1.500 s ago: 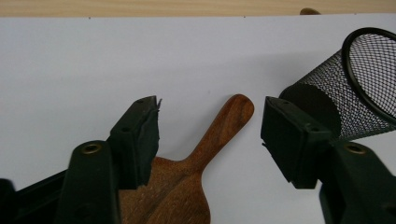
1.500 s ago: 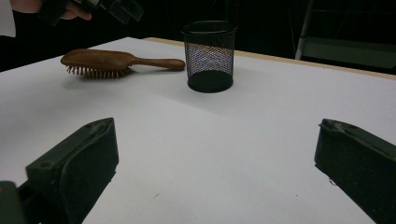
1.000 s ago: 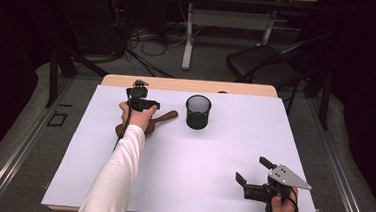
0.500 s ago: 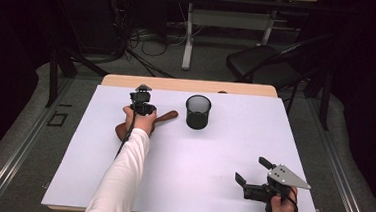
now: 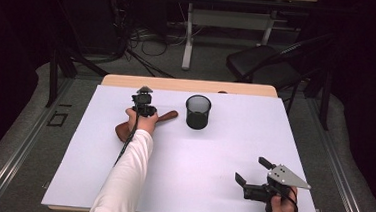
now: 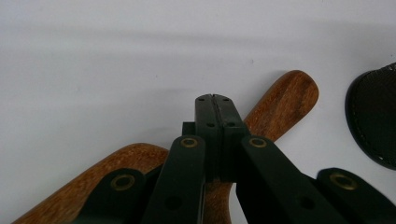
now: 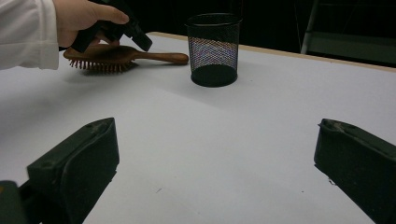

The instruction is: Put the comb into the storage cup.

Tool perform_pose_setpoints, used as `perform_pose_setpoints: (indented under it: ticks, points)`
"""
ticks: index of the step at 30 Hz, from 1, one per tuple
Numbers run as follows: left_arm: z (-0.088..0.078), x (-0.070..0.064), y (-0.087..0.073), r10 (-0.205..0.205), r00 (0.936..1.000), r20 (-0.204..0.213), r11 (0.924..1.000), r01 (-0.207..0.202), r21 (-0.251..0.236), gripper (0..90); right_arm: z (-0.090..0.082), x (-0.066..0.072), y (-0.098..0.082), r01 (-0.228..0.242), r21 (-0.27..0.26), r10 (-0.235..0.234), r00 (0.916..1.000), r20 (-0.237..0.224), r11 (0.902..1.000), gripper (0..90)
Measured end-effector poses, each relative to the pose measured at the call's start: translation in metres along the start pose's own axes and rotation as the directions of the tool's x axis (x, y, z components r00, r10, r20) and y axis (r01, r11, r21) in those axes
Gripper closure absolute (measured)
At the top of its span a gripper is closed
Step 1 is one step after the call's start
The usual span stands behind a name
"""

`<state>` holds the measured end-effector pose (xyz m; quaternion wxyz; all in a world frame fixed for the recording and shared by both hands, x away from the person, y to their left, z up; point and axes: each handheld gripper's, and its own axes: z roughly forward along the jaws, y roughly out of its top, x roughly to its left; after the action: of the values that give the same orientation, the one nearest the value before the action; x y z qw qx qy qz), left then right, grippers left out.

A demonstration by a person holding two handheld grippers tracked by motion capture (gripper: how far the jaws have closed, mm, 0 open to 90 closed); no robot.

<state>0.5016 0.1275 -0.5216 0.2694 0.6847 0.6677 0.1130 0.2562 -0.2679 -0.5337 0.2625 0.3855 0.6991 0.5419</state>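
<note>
A wooden hairbrush point(image 5: 167, 116) lies bristles down on the white table top point(image 5: 213, 153), left of a black mesh cup point(image 5: 197, 111). My left gripper point(image 5: 144, 108) points down over the brush where handle meets head. In the left gripper view its jaws point(image 6: 212, 99) are pressed together with nothing between them, and the brush handle point(image 6: 285, 100) runs underneath; I cannot tell if they touch it. My right gripper point(image 5: 251, 169) rests near the front right edge, open and empty. The right gripper view looks past its spread jaws point(image 7: 215, 128) to the brush point(image 7: 116, 56) and cup point(image 7: 214, 49).
The cup point(image 6: 373, 116) stands a short way right of the handle's tip. A wooden strip point(image 5: 187, 85) borders the table's far edge. Beyond it are a black chair point(image 5: 259, 61) and floor cables point(image 5: 145, 38).
The left hand has sunk a little onto the brush, and its gripper has turned from sideways to pointing away. The right gripper has kept still.
</note>
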Motion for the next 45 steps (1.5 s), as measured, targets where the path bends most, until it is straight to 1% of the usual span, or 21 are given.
perform_pose_setpoints:
  ticks: [4, 8, 10, 15, 16, 18, 24, 28, 30, 33, 37, 39, 41, 45]
  points:
    - [0.003, -0.003, -0.002, 0.007, 1.0, -0.002, 0.9999, -0.007, 0.013, 90.0, 0.0, 0.0, 0.0, -0.006, 0.002, 0.006, 1.0, 0.001, 1.0, 0.0]
    - [0.005, -0.004, -0.003, 0.012, 0.9999, -0.004, 0.9998, -0.012, 0.013, 90.0, 0.0, 0.0, 0.0, 0.002, -0.002, -0.002, 1.0, -0.001, 1.0, 0.0]
    - [0.005, -0.005, -0.004, 0.025, 0.9997, -0.005, 0.9995, -0.025, 0.02, 90.0, 0.0, 0.0, 0.0, 0.001, -0.002, -0.001, 1.0, -0.001, 1.0, 0.0]
    - [0.007, -0.009, -0.009, 0.039, 0.9992, -0.003, 0.9988, -0.039, 0.03, 90.0, 0.0, 0.0, 0.0, 0.001, -0.001, -0.001, 1.0, -0.001, 1.0, 0.0]
    - [0.007, -0.01, -0.01, 0.051, 0.9987, -0.005, 0.9981, -0.051, 0.034, 90.0, 0.0, 0.0, 0.0, 0.002, -0.001, -0.002, 1.0, -0.001, 1.0, 0.0]
    - [0.007, -0.013, -0.011, 0.054, 0.9985, -0.008, 0.998, -0.054, 0.033, 90.0, 0.0, 0.0, 0.0, 0.001, -0.002, -0.001, 1.0, 0.0, 1.0, 0.0]
    - [0.002, -0.016, -0.015, 0.082, 0.9966, 0.011, 0.9953, -0.083, 0.051, 90.0, 0.0, 0.0, 0.0, 0.004, -0.003, -0.004, 1.0, 0.0, 1.0, 0.0]
    - [0.0, -0.021, -0.018, 0.103, 0.9945, 0.02, 0.9931, -0.104, 0.055, 90.0, 0.0, 0.0, 0.0, 0.004, -0.002, -0.004, 1.0, 0.0, 1.0, 0.0]
    - [-0.001, -0.024, -0.021, 0.116, 0.9928, 0.029, 0.9915, -0.117, 0.055, 90.0, 0.0, 0.001, 0.0, 0.005, 0.0, -0.005, 1.0, -0.001, 1.0, 0.0]
    - [-0.002, -0.03, -0.024, 0.145, 0.9887, 0.038, 0.987, -0.147, 0.064, 90.0, 0.001, 0.001, 0.0, 0.001, -0.002, -0.001, 1.0, -0.002, 1.0, 0.0]
    - [-0.004, -0.036, -0.031, 0.169, 0.9838, 0.062, 0.9825, -0.173, 0.07, 90.0, 0.0, 0.0, 0.0, 0.005, -0.003, -0.005, 1.0, -0.001, 1.0, 0.0]
    - [-0.006, -0.038, -0.034, 0.185, 0.9803, 0.069, 0.979, -0.19, 0.074, 90.0, 0.0, 0.0, 0.0, 0.006, -0.003, -0.006, 1.0, 0.001, 1.0, 0.0]
    - [-0.008, -0.04, -0.038, 0.208, 0.9755, 0.071, 0.9742, -0.213, 0.075, 90.0, 0.0, 0.0, 0.0, 0.006, -0.003, -0.006, 1.0, 0.0, 1.0, 0.0]
    - [-0.013, -0.04, -0.045, 0.237, 0.968, 0.083, 0.9676, -0.243, 0.069, 90.0, 0.001, 0.001, 0.0, 0.004, -0.004, -0.004, 1.0, 0.0, 1.0, 0.0]
